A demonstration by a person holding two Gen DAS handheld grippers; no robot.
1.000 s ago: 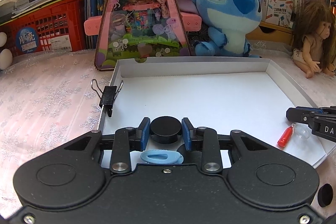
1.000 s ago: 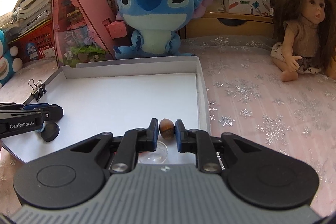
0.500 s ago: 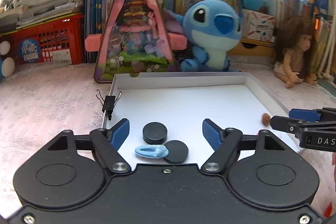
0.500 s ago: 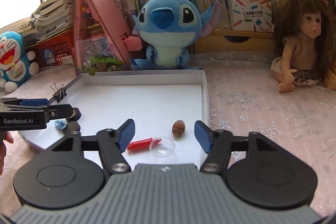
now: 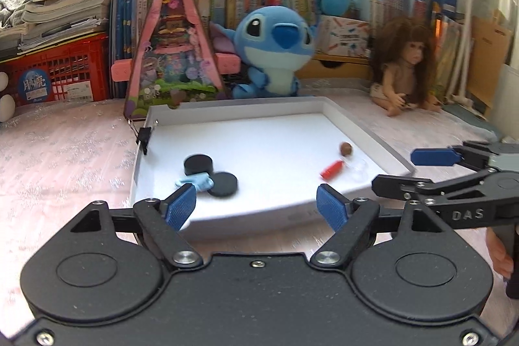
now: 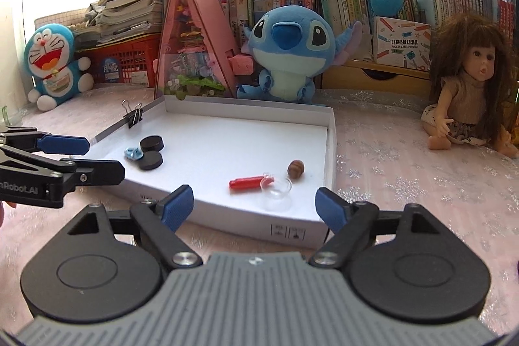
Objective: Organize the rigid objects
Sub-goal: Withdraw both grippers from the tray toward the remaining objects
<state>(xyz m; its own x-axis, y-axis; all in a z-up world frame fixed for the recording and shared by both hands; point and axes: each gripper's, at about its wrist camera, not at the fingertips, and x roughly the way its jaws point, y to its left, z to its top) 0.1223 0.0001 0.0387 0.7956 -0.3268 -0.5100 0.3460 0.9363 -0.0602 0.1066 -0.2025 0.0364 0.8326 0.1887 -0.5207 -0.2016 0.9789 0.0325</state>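
A white shallow box (image 5: 363, 132) (image 6: 330, 148) lies on the pink tablecloth. In it lie two black discs (image 5: 198, 164) (image 5: 222, 184) (image 6: 151, 143) (image 6: 149, 160) with a light blue piece (image 5: 194, 183) (image 6: 133, 153) beside them. A brown nut (image 5: 345, 148) (image 6: 295, 167), a red piece (image 5: 331, 170) (image 6: 246, 183) and a clear cup (image 6: 276, 191) lie at the box's right. My left gripper (image 5: 256, 205) (image 6: 71, 158) is open and empty in front of the box. My right gripper (image 6: 254, 204) (image 5: 408, 171) is open and empty, near the front right corner.
A black binder clip (image 5: 144, 136) (image 6: 133, 115) grips the box's left wall. Behind the box stand a pink triangular toy house (image 5: 172, 54), a blue Stitch plush (image 5: 275, 47) (image 6: 288, 51) and shelves of books. A doll (image 6: 467, 80) sits at the right, a Doraemon plush (image 6: 53, 64) at the left.
Both grippers opened, letting go of a black disc and the brown nut, then drew back out of the box to its front edge.
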